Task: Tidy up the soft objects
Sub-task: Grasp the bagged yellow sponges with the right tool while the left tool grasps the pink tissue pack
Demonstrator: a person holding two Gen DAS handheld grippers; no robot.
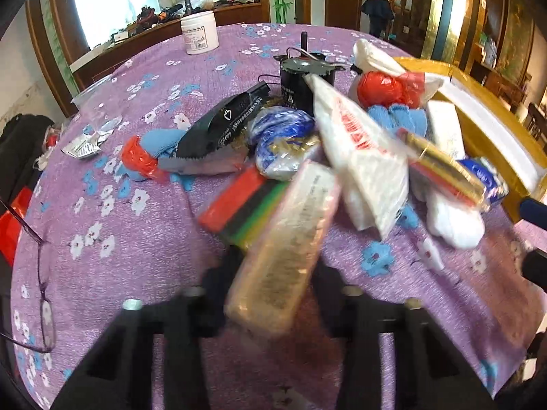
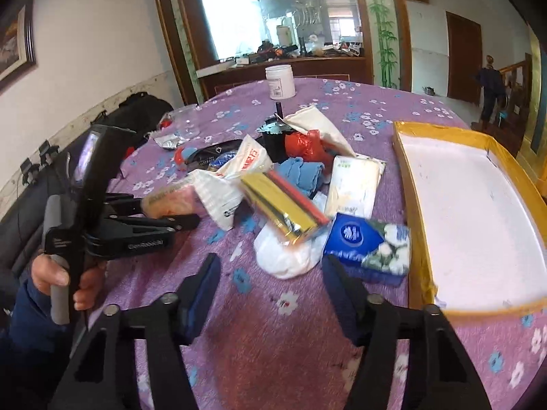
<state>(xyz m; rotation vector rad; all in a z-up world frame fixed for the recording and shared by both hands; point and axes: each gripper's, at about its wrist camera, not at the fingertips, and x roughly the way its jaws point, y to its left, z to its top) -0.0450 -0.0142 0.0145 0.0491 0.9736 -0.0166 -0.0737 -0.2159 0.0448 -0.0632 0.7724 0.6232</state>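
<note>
The left gripper (image 1: 273, 273) is clamped on a long pinkish packet in crinkly clear wrap (image 1: 290, 239), its black fingers (image 1: 218, 290) pressing both long sides; the packet is blurred and tilts up away from the gripper, over the purple flowered cloth of the tabletop (image 1: 119, 239). From the right wrist view the same packet (image 2: 171, 201) sticks out past the left gripper (image 2: 184, 218), which a hand (image 2: 65, 283) grips by its grey handle.

Just beyond the held packet lies a flat block of red, black and green sponge strips (image 1: 246, 201), then a heap: a glossy black pouch with a serrated edge (image 1: 218, 130), a crumpled blue-and-white bag (image 1: 283, 140), a white plastic bag with red print (image 1: 355, 150), blue terry cloth (image 1: 396, 116) and a red ball in film (image 1: 383, 92).

The right gripper (image 2: 270, 294) stands half open with nothing between its blue-padded fingers (image 2: 201, 294), above bare cloth. Just ahead of its right finger sits a blue tissue pack (image 2: 365, 242), beside a soft white lump (image 2: 290, 256) under a gold and red foil packet (image 2: 283, 201). Further right, a shallow gold-rimmed box with a white floor (image 2: 407, 184) lies empty, its near corner close to the right finger
</note>
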